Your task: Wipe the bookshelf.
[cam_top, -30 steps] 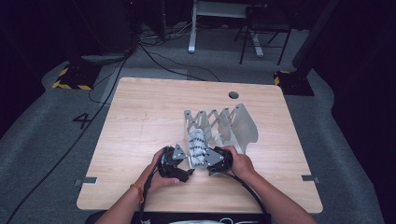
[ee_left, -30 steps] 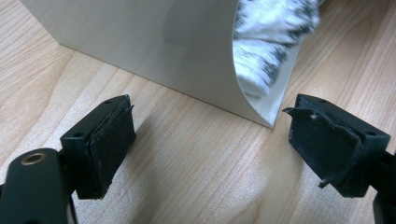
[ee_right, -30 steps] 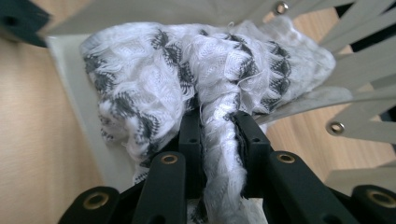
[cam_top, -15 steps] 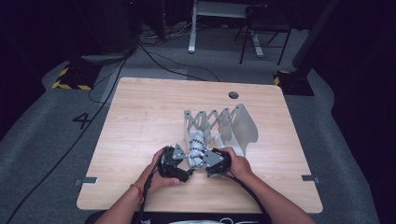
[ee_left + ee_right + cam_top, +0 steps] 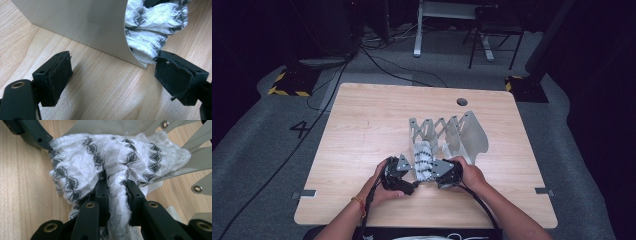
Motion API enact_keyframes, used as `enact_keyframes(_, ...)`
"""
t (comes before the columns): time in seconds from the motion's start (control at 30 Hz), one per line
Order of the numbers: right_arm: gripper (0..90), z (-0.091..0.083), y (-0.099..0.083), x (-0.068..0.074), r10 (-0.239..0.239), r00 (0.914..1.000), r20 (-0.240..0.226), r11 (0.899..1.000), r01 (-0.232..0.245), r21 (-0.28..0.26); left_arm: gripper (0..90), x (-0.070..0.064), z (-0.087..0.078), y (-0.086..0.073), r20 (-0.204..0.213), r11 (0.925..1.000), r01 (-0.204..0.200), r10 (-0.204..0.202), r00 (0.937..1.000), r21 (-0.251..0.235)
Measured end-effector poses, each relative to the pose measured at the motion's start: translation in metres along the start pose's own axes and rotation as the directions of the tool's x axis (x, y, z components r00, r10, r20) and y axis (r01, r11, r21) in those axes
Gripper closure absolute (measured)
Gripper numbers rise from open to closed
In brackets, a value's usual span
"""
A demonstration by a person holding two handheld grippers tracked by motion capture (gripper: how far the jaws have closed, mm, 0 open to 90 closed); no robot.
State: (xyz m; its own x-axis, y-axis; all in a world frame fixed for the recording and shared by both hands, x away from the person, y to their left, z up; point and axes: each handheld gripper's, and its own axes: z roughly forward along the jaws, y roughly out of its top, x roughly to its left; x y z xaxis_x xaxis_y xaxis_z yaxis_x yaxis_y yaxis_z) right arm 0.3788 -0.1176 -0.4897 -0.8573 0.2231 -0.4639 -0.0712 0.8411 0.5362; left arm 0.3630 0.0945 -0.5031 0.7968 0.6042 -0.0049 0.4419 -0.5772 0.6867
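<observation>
1. High view: my two hands sit close together at the near middle of the wooden table (image 5: 362,130), forearms coming in from the bottom edge, each hand wrapped around its gripper with the jaws facing inward toward each other.
2. The left gripper (image 5: 398,175) lies just left of the knit cloth (image 5: 423,160); the right gripper (image 5: 443,173) is just right of it — the cloth sits between them at the near end of the folding rack (image 5: 452,132).
3. In the left gripper view, the left gripper (image 5: 112,75) has its jaws spread wide with bare tabletop between them. One pad reaches the cloth's lower edge beside the rack's smooth, curved end panel (image 5: 82,27).
4. In the right gripper view, the right gripper (image 5: 117,192) is pinched tight on a bunched fold of the cloth (image 5: 110,162), which bulges out above the jaws.
5. Count: one cloth, one rack, two grippers, one table.
6. The cloth is soft, open white knit with dark grey zigzag bands, crumpled. The rack is pale, flat slats crossed scissor-fashion and joined by metal rivets (image 5: 197,188). The table is light wood grain with rounded corners and a round hole (image 5: 462,102) near its far edge.
</observation>
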Motion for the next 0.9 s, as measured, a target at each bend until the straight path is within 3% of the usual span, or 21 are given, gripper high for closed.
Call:
enact_keyframes(0.2, 74.7, 0.0080, 0.0006, 0.0019, 0.010, 0.9938, 0.110, 1.000, -0.010, -0.002, 14.2, 0.0000, -0.0001, 0.0001, 0.001, 1.0000, -0.003, 0.003, 1.0000, 0.003)
enact_keyframes(0.33, 75.2, 0.0091, -0.0024, -0.0012, 0.022, 0.9909, 0.133, 1.000, -0.024, 0.009, 14.3, 0.0001, 0.0000, 0.0001, 0.003, 1.0000, -0.004, 0.004, 1.0000, 0.001)
enact_keyframes(0.5, 76.5, 0.0083, -0.0021, -0.0008, 0.023, 0.9934, 0.112, 1.000, -0.023, 0.004, 14.3, -0.0004, -0.0001, -0.0001, 0.002, 1.0000, 0.000, 0.000, 1.0000, 0.001)
enact_keyframes(0.73, 76.8, 0.0005, -0.0001, 0.0003, 0.038, 0.9991, -0.018, 0.999, -0.038, -0.008, 14.3, -0.0002, -0.0001, 0.0000, 0.000, 1.0000, -0.001, 0.001, 1.0000, 0.001)
enact_keyframes(0.8, 76.7, -0.0007, 0.0002, 0.0004, 0.036, 0.9990, -0.026, 0.999, -0.036, -0.002, 14.3, -0.0001, -0.0001, 0.0000, 0.000, 1.0000, -0.002, 0.002, 1.0000, 0.000)
enact_keyframes(0.9, 74.5, 0.0027, -0.0002, 0.0010, 0.050, 0.9984, 0.026, 0.999, -0.049, -0.018, 14.3, -0.0001, -0.0001, 0.0000, 0.000, 1.0000, -0.002, 0.002, 1.0000, 0.000)
